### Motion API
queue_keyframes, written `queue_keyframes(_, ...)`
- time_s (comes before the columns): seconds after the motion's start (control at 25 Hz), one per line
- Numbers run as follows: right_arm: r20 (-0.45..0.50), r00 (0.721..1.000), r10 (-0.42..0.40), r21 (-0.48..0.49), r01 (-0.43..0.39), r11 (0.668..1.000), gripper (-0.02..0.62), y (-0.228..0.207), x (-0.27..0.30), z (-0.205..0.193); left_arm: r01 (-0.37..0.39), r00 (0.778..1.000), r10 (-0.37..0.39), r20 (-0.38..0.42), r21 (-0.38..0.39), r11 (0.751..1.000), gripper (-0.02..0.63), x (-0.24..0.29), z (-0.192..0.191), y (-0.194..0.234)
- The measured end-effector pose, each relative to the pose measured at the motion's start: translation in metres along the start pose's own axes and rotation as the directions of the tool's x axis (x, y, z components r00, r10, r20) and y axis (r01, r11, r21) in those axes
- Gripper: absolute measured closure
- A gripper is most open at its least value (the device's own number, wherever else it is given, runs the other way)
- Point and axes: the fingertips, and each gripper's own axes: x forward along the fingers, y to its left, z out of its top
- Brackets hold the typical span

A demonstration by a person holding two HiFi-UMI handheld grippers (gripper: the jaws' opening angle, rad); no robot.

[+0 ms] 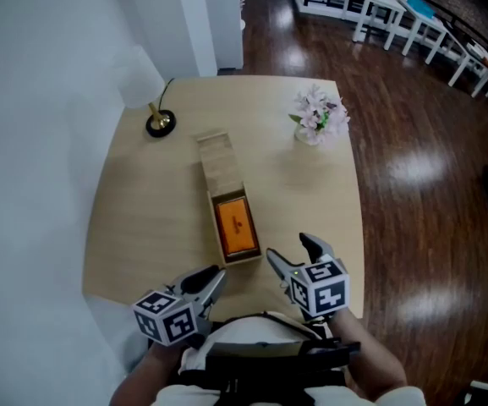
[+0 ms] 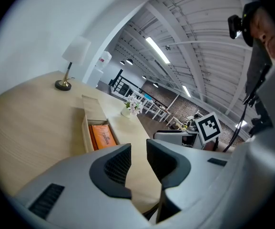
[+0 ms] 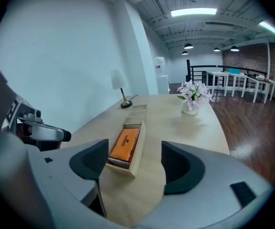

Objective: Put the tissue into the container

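Note:
A long wooden container [image 1: 212,223] lies lengthwise in the middle of the table, its sliding lid [image 1: 218,166] pushed toward the far end. An orange tissue pack [image 1: 236,227] lies flat inside the uncovered near half. It shows too in the left gripper view as the orange pack [image 2: 104,136] and in the right gripper view as the pack [image 3: 124,144] within the box wall [image 3: 137,149]. My left gripper [image 1: 214,276] hovers at the near table edge, left of the box, jaws only slightly apart and empty [image 2: 138,144]. My right gripper [image 1: 287,249] sits right of the box's near end, jaws wide open and empty [image 3: 134,147].
A small lamp [image 1: 159,121] with a brass base stands at the far left corner. A vase of pale flowers [image 1: 318,117] stands at the far right. A white wall runs along the table's left side. Dark wood floor and white tables [image 1: 396,11] lie beyond on the right.

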Motion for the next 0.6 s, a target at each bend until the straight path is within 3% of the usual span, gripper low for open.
queue_keyframes(0.32, 0.06, 0.998, -0.003, 0.041, 0.001, 0.999, 0.238, 0.005, -0.025, -0.002, 0.014, 1.0, -0.015, -0.006, -0.011, 1.0, 0.502, 0.002, -0.002, -0.003)
queue_keyframes(0.6, 0.099, 0.995, 0.011, 0.072, -0.018, 0.997, 0.238, 0.004, -0.04, 0.0, 0.053, 0.998, -0.052, -0.044, 0.036, 0.998, 0.502, 0.006, -0.004, -0.017)
